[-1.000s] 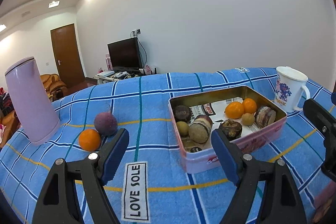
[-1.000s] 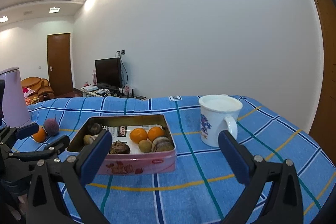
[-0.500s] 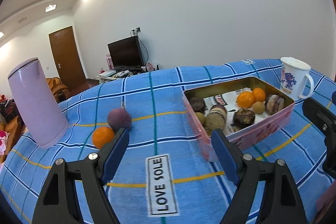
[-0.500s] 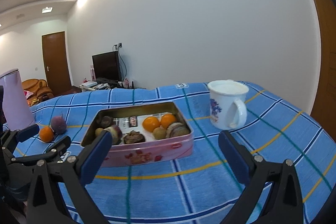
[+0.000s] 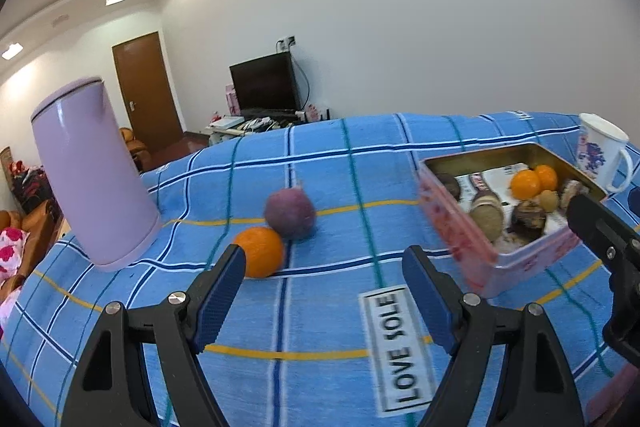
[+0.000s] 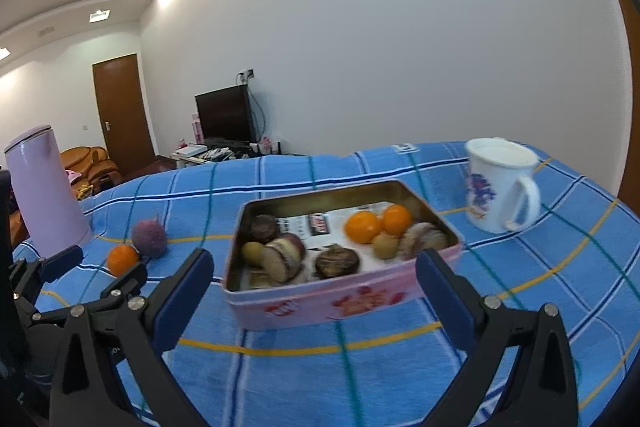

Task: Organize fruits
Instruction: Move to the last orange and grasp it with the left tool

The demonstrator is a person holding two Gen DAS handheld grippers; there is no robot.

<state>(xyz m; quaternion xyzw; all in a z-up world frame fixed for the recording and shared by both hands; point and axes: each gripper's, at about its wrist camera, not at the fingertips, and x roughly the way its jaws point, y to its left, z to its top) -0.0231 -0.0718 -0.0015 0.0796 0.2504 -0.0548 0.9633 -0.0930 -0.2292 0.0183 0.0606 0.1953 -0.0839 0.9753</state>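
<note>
- Left gripper (image 5: 322, 281): jaws apart, empty, near the orange (image 5: 260, 251), which touches the purple fruit (image 5: 290, 213).
- Right gripper (image 6: 314, 277): apart, empty, before the tin (image 6: 340, 301).
- Advice: centre the orange between pads before closing.

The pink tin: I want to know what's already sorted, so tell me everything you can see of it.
The pink tin is a shallow rectangular box, apparently metal, lidless, with a gold-toned inside and red prints on its side. It sits flat on the blue checked cloth, left of the white mug and apart from it. Printed paper lines its floor. Inside lie two oranges, small greenish-brown fruits and several dark round items, too blurred to name. Neither gripper touches it.
</note>
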